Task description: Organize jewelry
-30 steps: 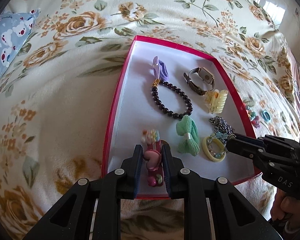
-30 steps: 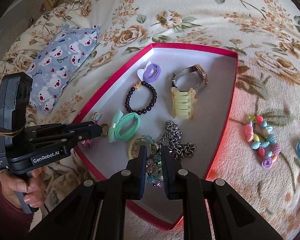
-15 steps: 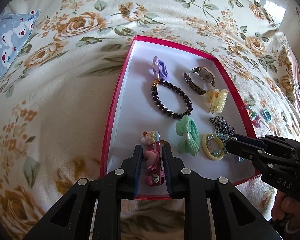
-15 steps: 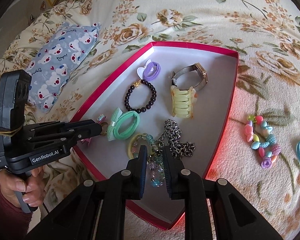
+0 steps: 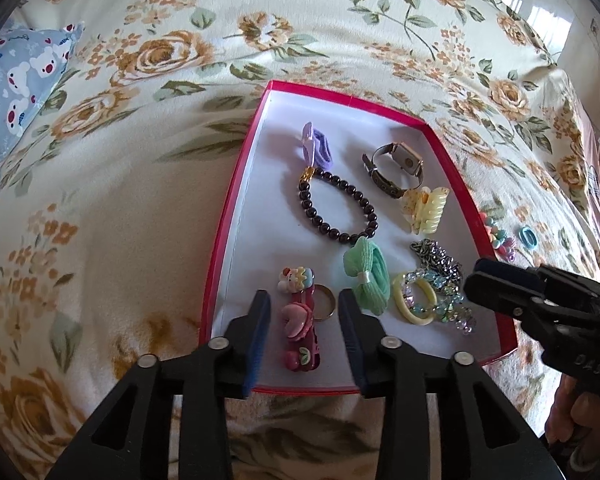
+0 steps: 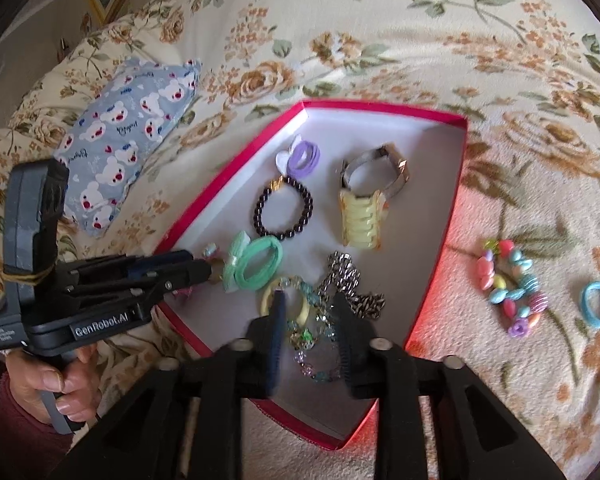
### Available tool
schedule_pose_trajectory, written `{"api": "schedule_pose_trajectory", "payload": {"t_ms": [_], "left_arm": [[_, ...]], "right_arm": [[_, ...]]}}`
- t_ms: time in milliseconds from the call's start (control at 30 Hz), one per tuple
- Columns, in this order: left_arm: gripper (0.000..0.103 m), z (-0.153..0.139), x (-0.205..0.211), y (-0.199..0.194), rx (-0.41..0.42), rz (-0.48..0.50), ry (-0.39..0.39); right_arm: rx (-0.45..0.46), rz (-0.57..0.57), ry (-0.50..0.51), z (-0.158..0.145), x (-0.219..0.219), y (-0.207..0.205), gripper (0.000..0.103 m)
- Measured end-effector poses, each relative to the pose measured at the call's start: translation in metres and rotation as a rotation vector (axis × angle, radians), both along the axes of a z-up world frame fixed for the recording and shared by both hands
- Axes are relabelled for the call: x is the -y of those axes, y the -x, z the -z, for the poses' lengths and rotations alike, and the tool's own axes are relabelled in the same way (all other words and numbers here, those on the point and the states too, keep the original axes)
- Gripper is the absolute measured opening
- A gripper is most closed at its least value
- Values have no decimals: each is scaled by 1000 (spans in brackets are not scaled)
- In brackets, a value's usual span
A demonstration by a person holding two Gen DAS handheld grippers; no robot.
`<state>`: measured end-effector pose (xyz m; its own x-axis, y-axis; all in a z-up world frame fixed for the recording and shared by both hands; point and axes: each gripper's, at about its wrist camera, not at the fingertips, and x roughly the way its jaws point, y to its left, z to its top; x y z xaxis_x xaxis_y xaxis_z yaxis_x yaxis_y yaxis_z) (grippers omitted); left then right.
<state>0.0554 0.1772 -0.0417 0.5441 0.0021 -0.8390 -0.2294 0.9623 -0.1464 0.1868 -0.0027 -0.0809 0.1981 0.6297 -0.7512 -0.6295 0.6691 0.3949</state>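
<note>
Ten pieces lie in the red box (image 5: 452, 160): one watch (image 5: 396, 166), one dark bead bracelet (image 5: 336, 208), one pink clip (image 5: 300, 332) between the left gripper's (image 5: 304, 322) parted jaws, one clear bead bracelet (image 6: 314, 344) between the right gripper's (image 6: 310, 328) parted jaws. Two more sit outside on the floral bedspread (image 6: 420, 40).
</note>
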Motion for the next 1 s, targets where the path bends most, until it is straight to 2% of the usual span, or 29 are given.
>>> {"api": "schedule_pose_trajectory", "payload": {"t_ms": [100, 167, 200, 233, 300, 333, 400, 467, 633, 833, 1000], "left_arm": [[46, -4, 2, 4, 10, -1, -6], [51, -8, 4, 8, 21, -4, -5], [57, -11, 4, 10, 26, -7, -4], [68, -14, 4, 13, 31, -13, -2], [79, -20, 4, 21, 49, -31, 5], [80, -23, 4, 26, 59, -38, 9], [84, -28, 3, 35, 71, -59, 18], [85, -33, 1, 47, 91, -87, 29], [85, -34, -2, 73, 113, -163, 66], [88, -26, -2, 93, 74, -211, 112], [90, -28, -1, 103, 66, -231, 108]], "right_arm": [[24, 24, -15, -9, 5, 1, 41], [33, 38, -29, -14, 10, 1, 46], [42, 46, -34, -17, 13, 2, 50], [45, 49, -38, -18, 14, 2, 52], [59, 62, -59, -24, 19, 4, 56], [63, 65, -65, -25, 20, 5, 57], [77, 75, -88, -29, 25, 8, 71], [90, 80, -110, -32, 29, 13, 77], [104, 103, -146, -31, 40, 25, 80], [143, 105, -155, -33, 47, 41, 83], [170, 90, -142, -32, 48, 54, 86]]}}
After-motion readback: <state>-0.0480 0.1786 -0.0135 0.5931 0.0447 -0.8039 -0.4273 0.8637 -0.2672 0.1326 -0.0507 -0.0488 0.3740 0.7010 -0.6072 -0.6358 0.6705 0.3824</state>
